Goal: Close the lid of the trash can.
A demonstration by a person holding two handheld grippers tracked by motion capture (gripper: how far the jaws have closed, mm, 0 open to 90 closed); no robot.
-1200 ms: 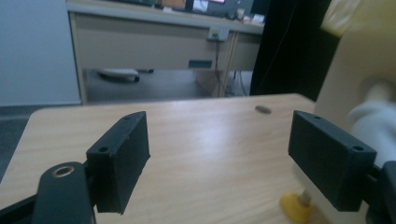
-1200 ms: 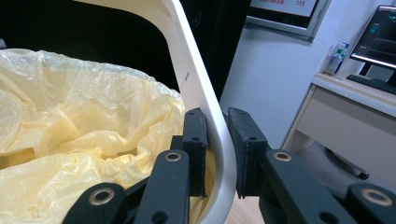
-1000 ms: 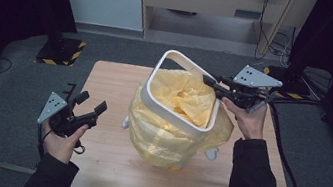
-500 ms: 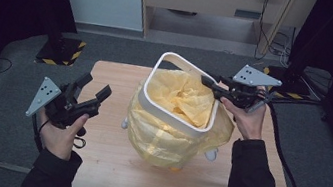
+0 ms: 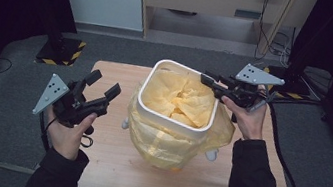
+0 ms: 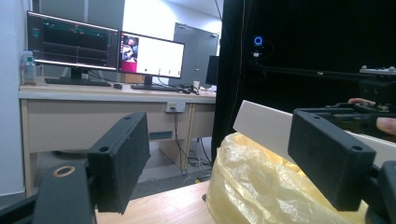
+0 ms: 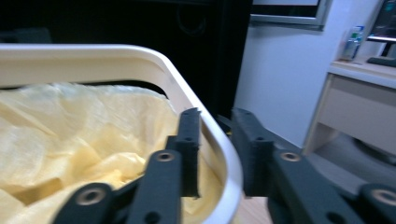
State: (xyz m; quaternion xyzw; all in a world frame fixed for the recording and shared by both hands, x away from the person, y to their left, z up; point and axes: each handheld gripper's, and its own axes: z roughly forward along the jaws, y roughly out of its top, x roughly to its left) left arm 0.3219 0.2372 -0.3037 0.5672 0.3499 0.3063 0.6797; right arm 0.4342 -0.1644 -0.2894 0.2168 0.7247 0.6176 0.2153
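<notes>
White bin lined with a yellow bag, one tool straddling its rim.

The white bin [image 5: 174, 120] is standing on the wooden surface [image 5: 106, 175], between the two tools, and a crumpled yellow bag [image 5: 184, 101] is lying inside it, its plastic spilling over the rim and draping down the outer walls. The right tool [image 5: 208, 80] is sitting at the bin's far rim, one jaw inside over the bag and the other outside the wall; the right gripper view is showing a narrow gap on each side of the rim, so the jaws are not clamping it. The left tool [image 5: 103, 85] is hovering off the bin's other side, apart from it, jaws spread wide and gripping nothing. Beyond the left tool, monitors [image 6: 105, 49] are glowing on a desk [image 6: 93, 105].
</notes>
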